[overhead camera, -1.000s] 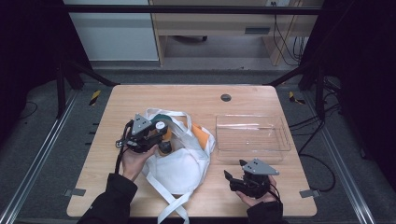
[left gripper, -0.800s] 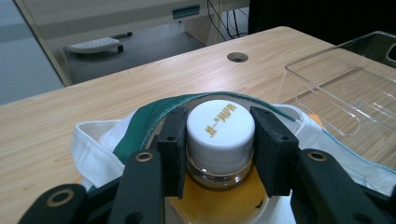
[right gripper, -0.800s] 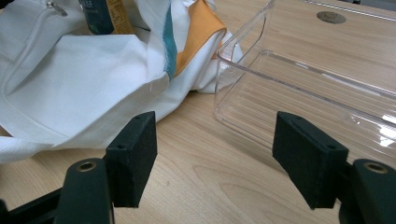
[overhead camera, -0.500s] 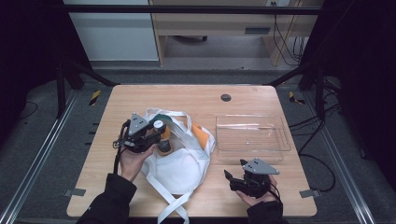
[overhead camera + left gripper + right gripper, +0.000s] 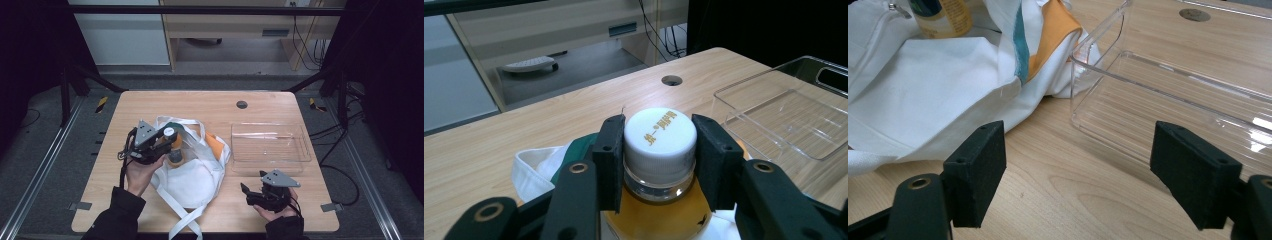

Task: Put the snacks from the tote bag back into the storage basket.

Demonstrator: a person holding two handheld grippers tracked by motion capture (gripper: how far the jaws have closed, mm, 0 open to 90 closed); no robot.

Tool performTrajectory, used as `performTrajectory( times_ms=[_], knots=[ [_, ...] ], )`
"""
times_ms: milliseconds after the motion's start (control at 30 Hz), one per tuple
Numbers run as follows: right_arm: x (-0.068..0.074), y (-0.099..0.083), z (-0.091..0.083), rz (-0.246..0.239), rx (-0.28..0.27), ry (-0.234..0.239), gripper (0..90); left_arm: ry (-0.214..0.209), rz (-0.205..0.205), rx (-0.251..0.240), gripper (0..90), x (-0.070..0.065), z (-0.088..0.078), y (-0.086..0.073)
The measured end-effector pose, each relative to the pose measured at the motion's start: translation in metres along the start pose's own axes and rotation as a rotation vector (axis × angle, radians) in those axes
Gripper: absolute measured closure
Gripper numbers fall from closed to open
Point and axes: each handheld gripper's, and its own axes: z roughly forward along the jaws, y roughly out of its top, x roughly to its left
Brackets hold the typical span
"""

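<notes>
Bottle of amber drink with white screw cap point(image 5: 660, 145) sits clamped at its neck in left gripper point(image 5: 659, 160), half out of white cloth tote bag point(image 5: 192, 175). Right gripper point(image 5: 1088, 170), jaws just opened wide, empty. Clear plastic tray point(image 5: 270, 147) at three o'clock awaits, unfilled.

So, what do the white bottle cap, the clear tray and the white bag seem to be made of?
White bottle cap: probably matte plastic, with moulded ridges. Clear rectangular tray: glossy transparent plastic, likely; wood shows through it. White bag: soft cloth, apparently; it folds and creases.
</notes>
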Motion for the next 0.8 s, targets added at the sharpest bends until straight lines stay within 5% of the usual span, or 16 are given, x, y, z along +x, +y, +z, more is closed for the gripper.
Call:
performTrajectory(
  times_ms=[800],
  knots=[
    [0.0,0.0,0.001,-0.008,0.009,-0.001,22.1,-0.065,0.012,-0.005,58.8,-0.023,-0.018,0.016]
  ],
)
